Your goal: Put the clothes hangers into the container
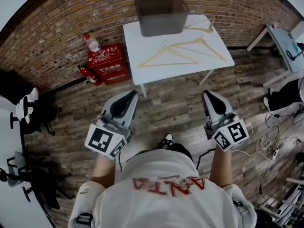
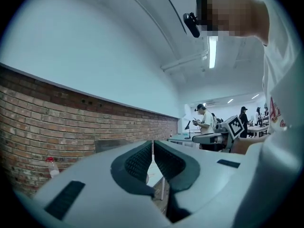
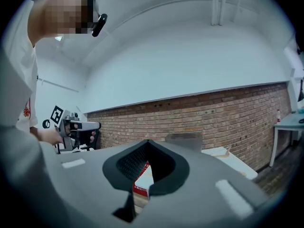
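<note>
Head view, worktop: white square worktop (image 1: 142, 77) in the upper centre of the frame, against a red brick wall (image 1: 71, 18).
Head view, container: grey translucent plastic container (image 1: 161, 16) on the worktop's far edge, empty as far as shows.
Head view, hangers: pale wooden clothes hangers (image 1: 152, 57) lie flat on the worktop below and right of the container; none is in it yet. The nearest two have long bars running roughly left-right across the frame.
Head view, tongs: left tongs (image 1: 130, 95) and right tongs (image 1: 207, 96) are held level at mid-frame, side by side, tips aimed up-frame at the worktop and well apart from it.
Head view, key relation: the hangers lie straight ahead of both tongs. The left-hand hanger looks nearer the left tongs, and the one crossing it nearer the right.
Head view, clutter: red metal fire-extinguisher box (image 1: 108, 63) on the wooden floor, left of the worktop.
Left gripper view: left tongs (image 2: 152, 144) closed, pads meeting at the tip, nothing between them; the container (image 2: 111, 145) sits just left of them in frame.
Right gripper view: right tongs (image 3: 148, 144) fully closed and empty; container (image 3: 184, 139) and worktop (image 3: 232, 161) lie right of the tip.
</note>
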Action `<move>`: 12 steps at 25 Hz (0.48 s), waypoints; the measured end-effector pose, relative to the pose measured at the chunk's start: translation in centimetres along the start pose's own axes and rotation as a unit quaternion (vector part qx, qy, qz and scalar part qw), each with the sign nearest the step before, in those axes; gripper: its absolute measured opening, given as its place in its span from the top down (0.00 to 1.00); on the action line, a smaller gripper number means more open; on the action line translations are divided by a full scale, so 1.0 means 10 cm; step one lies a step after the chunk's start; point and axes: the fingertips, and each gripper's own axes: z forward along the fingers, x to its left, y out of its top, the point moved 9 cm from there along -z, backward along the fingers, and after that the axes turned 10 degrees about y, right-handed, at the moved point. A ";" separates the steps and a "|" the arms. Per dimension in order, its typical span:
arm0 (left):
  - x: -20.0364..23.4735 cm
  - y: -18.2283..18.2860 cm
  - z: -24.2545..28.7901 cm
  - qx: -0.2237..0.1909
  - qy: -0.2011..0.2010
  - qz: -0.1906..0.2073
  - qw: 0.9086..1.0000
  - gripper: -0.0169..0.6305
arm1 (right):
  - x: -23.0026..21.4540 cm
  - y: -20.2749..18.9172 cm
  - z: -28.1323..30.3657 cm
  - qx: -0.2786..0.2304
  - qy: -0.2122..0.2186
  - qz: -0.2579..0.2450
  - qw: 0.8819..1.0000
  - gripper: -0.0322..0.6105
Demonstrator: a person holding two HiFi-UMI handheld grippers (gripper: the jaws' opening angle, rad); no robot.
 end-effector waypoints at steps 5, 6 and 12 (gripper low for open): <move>-0.25 -0.04 0.55 0.019 0.008 0.006 1.000 0.94 | -0.61 -0.08 -0.10 -0.022 0.011 0.021 0.999 0.95; -0.28 -0.04 0.65 0.021 0.008 0.006 1.000 0.94 | -0.71 -0.10 -0.09 -0.019 0.013 0.023 0.999 0.95; -0.29 -0.09 1.03 0.033 0.010 0.003 0.999 0.94 | -1.03 -0.25 0.03 0.005 0.014 0.031 0.999 0.95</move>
